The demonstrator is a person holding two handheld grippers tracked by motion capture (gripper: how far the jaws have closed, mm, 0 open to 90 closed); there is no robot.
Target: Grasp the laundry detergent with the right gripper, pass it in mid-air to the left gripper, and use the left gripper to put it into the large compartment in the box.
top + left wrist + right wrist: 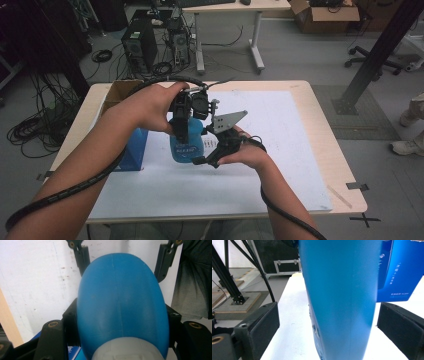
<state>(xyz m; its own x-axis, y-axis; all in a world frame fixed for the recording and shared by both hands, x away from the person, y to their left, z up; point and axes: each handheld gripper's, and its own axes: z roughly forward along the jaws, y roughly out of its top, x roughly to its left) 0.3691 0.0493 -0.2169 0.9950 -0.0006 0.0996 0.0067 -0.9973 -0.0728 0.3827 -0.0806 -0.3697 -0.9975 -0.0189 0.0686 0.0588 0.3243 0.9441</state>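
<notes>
Forearms come in from the bottom of the high view, a black cable trailing along each, and meet over the middle of the desk point(300, 165). Nearer of the two is the right claw point(212, 150), carried low at the right side of a blue bottle point(186, 145) and aimed sideways at its lower body. In the right gripper view the bottle's straight blue wall point(339, 297) stands upright between the two black jaws, with a strip of white desk showing on each side of it, so this claw is wide and grips nothing, though the bottle sits well inside its reach.

Just beyond, the left claw point(182, 112) comes down from above onto the bottle's top. The left gripper view looks along the rounded blue shoulder point(122, 297), with a grey collar point(125, 350) at the near end and the jaws flanking it; whether they press on the bottle or merely straddle it I cannot tell.

So the bottle's long axis runs upright, the left claw in line with it at the top, the right claw across it near the bottom. A squeeze from the right would likely catch the body squarely.

Behind the bottle a blue carton point(134, 150) stands on the desk's left part, with a brown cardboard box point(120, 92) at the far left corner.
</notes>
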